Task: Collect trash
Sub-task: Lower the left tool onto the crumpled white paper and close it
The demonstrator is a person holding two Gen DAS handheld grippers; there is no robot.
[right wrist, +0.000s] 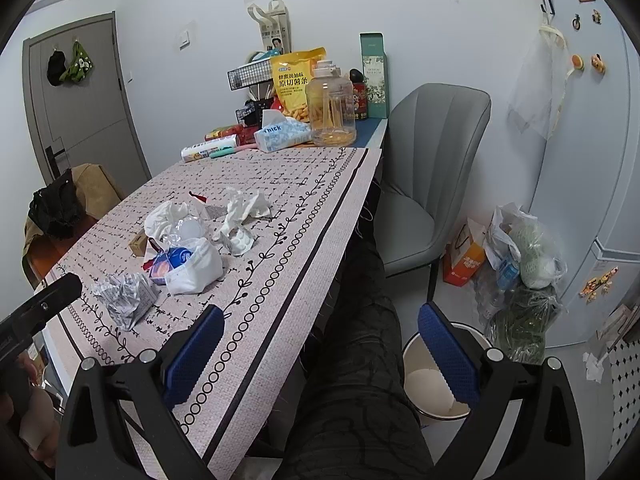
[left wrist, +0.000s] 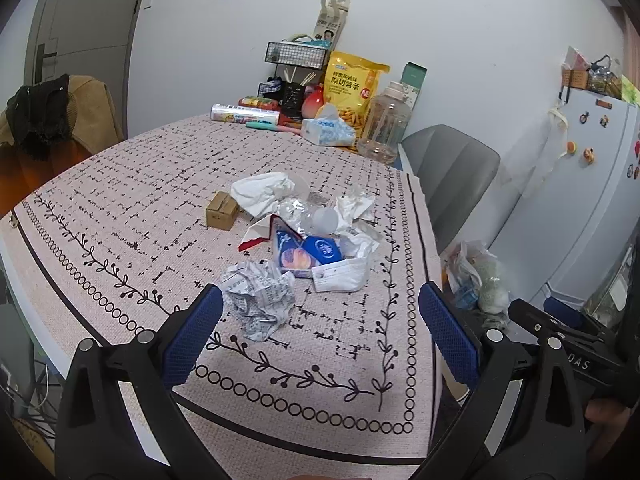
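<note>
The left gripper [left wrist: 320, 304] hangs over the near end of the table [left wrist: 120, 216], its 2 blue-padded fingers spread wide with nothing between them. Just beyond lies the trash: a crumpled printed receipt [left wrist: 258, 298] nearest, then a blue snack wrapper [left wrist: 304, 254] and a white bag with a printed label [left wrist: 344, 276], too small to read. Farther off sit crumpled white tissue [left wrist: 262, 192], clear plastic [left wrist: 316, 216] and a small cardboard box [left wrist: 222, 210] to the left.

The right gripper [right wrist: 320, 326] hovers past the table's right edge, fingers equally wide apart and holding nothing, above a white bin [right wrist: 430, 384] on the floor.

At the far end, a tissue pack reading "Thick" [right wrist: 282, 134] lies beside a yellow snack bag with Chinese lettering [right wrist: 296, 80] and a clear jug [right wrist: 330, 106]. The letters "DAS" show on the right gripper's body in the left wrist view.
</note>
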